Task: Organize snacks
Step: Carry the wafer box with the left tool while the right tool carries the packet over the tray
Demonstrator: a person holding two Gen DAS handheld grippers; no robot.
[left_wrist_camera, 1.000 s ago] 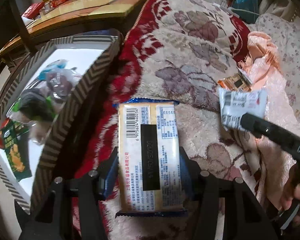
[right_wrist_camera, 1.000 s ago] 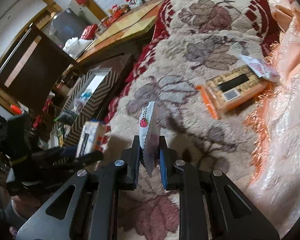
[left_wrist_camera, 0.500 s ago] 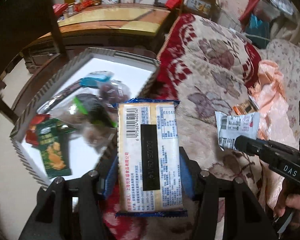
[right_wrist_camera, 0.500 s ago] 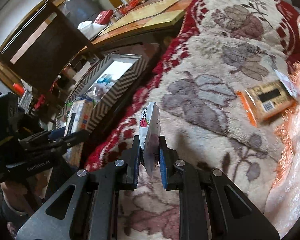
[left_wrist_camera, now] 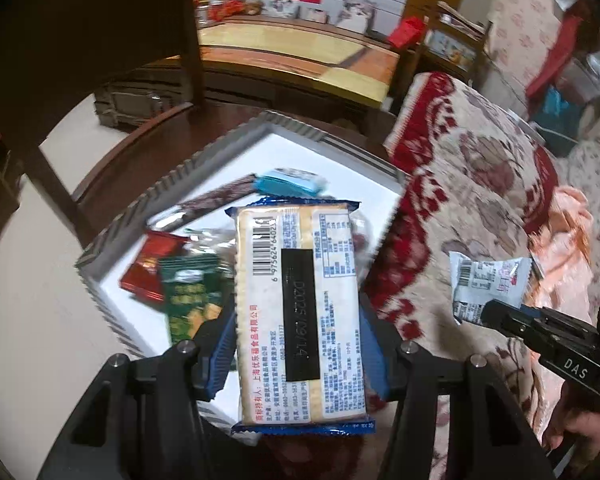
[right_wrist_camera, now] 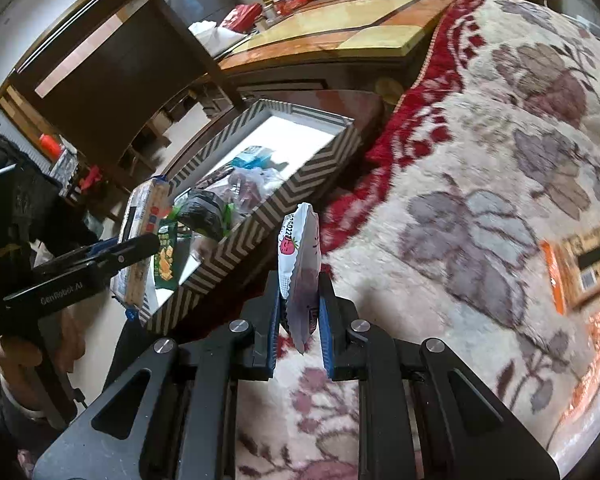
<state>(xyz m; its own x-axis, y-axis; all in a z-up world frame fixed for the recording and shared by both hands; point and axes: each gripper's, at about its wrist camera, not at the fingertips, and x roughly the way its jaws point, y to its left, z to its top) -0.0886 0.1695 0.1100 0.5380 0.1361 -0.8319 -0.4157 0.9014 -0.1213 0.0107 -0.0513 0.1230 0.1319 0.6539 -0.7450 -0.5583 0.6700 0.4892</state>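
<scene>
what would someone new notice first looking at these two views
The cracker pack clamped in the left gripper, held over the striped box of snacks. Then the small white packet pinched edge-up in the right gripper, above the floral blanket.

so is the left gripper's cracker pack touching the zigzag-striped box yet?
Cannot tell. In the right wrist view the yellow cracker pack in the left gripper overlaps the zigzag-striped cardboard box's near end, with no visible gap or contact; the left wrist view hides the rim.

My left gripper holding the cracker pack above the box, box left of the blanket, my right gripper over the blanket clamping a small packet, another pack lying on the blanket at right.
</scene>
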